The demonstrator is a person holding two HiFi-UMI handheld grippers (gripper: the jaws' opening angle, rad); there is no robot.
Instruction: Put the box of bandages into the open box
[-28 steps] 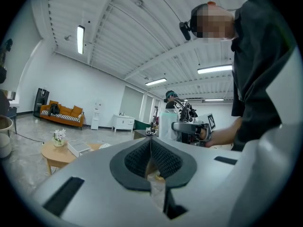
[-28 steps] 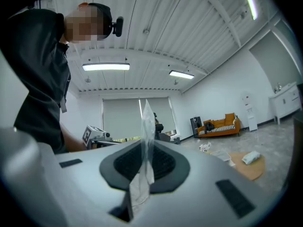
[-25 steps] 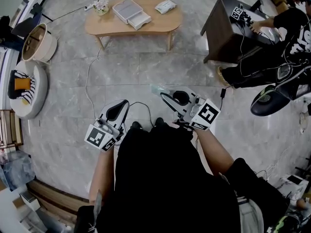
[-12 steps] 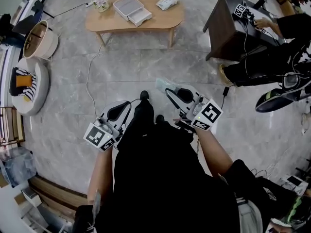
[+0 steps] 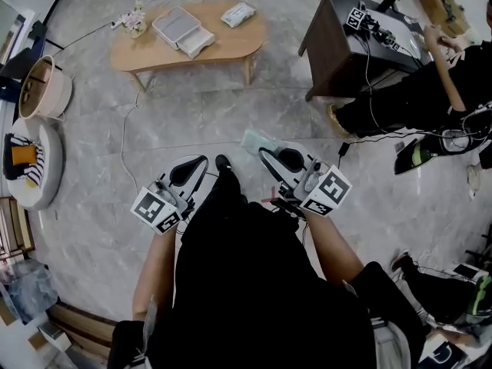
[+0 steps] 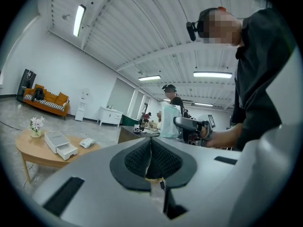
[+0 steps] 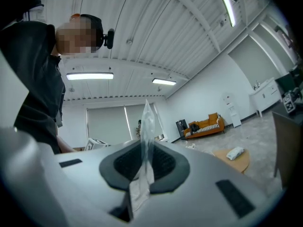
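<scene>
My right gripper (image 5: 265,154) is shut on a thin, pale, clear-wrapped pack of bandages (image 5: 256,140), held out over the floor. In the right gripper view the pack (image 7: 146,141) stands edge-on between the closed pads. From the left gripper view it shows as a flat pale sheet (image 6: 169,119) in that gripper. My left gripper (image 5: 201,162) is shut with nothing in it; its pads (image 6: 161,161) meet. The open white box (image 5: 182,31), its drawer pulled out, lies on the low wooden table (image 5: 231,48) far ahead, also seen as the box (image 6: 60,143) on the table (image 6: 28,150).
A white packet (image 5: 237,14) and a small flower pot (image 5: 134,19) share the table. A dark cabinet (image 5: 342,48) and a seated person (image 5: 430,91) are at the right. A round basket (image 5: 34,91) and cushion (image 5: 27,160) lie left. A cable (image 5: 127,129) crosses the floor.
The table and cabinet have slid left in the head view as the person steps and turns. Both grippers keep their pose; the pack stays in the right one.
</scene>
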